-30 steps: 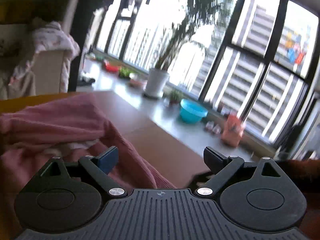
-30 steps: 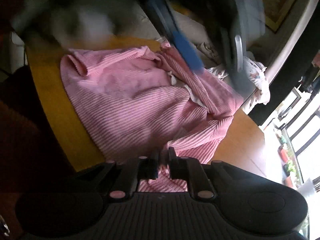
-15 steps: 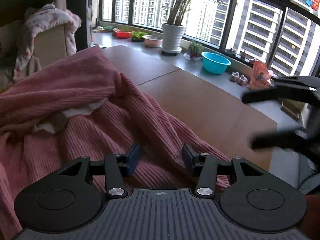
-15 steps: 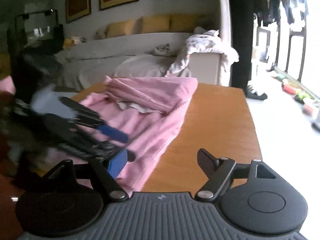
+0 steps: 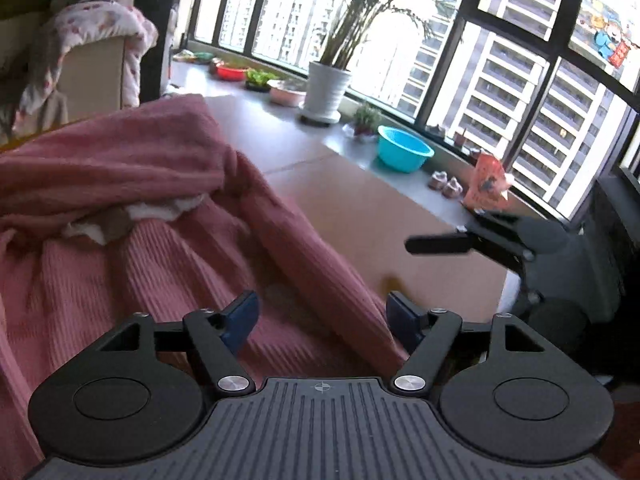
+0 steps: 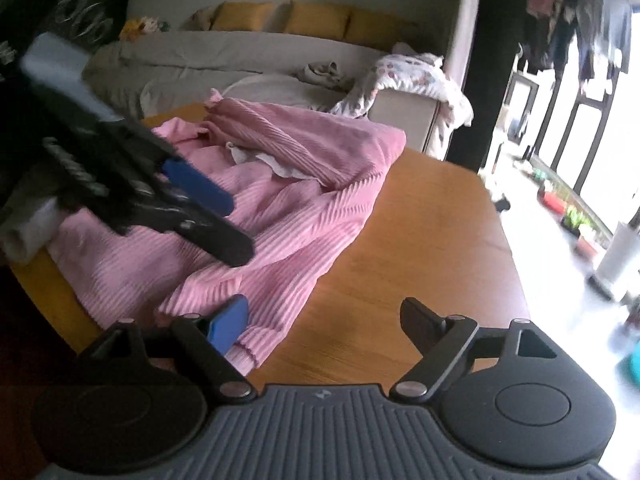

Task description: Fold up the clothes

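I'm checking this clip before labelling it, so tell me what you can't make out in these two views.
- Left wrist view: the near part of the pink garment is hidden behind the left tongs body.
- Right wrist view: the garment's left side is covered by the blurred left tongs, so its shape there is unclear.
- Right wrist view: the white inner patch is too small to identify.
- Right wrist view: the table is cut off by the right tongs body.

The left hand-held gripper (image 5: 322, 320) is spread wide, its blue-padded fingers (image 5: 240, 318) well apart and gripping nothing. The right hand-held gripper (image 6: 324, 322) is likewise wide apart and holds nothing. In the left wrist view the right one appears at far right, low and level, slightly blurred.
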